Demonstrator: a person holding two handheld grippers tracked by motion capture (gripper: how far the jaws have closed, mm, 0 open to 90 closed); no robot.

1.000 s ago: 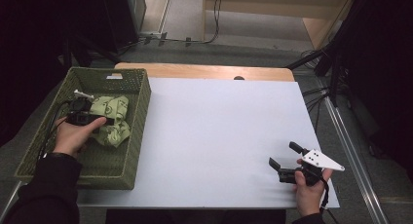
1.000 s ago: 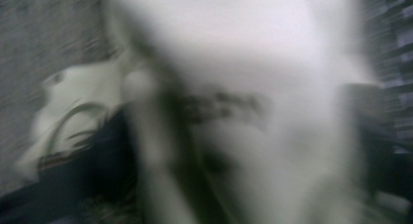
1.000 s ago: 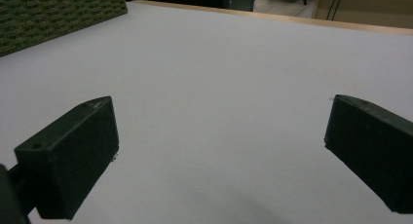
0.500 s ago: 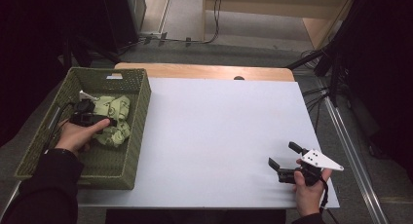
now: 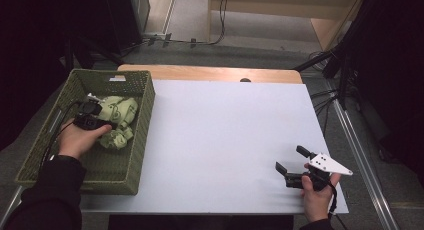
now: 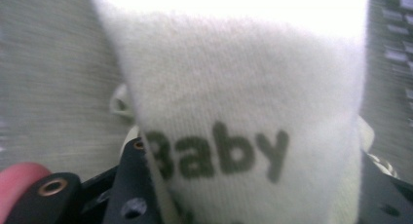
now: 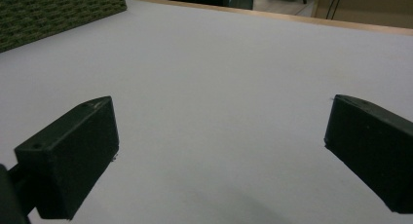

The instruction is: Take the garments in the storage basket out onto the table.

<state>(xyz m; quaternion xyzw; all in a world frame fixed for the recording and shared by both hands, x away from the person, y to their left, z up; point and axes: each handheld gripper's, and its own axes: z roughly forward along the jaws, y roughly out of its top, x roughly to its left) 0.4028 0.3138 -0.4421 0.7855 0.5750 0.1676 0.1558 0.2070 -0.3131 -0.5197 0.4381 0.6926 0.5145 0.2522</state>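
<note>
Left hand-held gripper (image 5: 95, 115) — jaws just closed onto pale-green "Baby" knit cloth (image 6: 243, 136) in woven green basket (image 5: 125, 77) | we lift next | right hand-held gripper (image 5: 292, 162) wide, idle.

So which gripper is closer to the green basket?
The left. The left gripper is inside the green basket, its jaws around a pale cloth printed "Baby". The right gripper rests far across the white table, jaws open.
</note>
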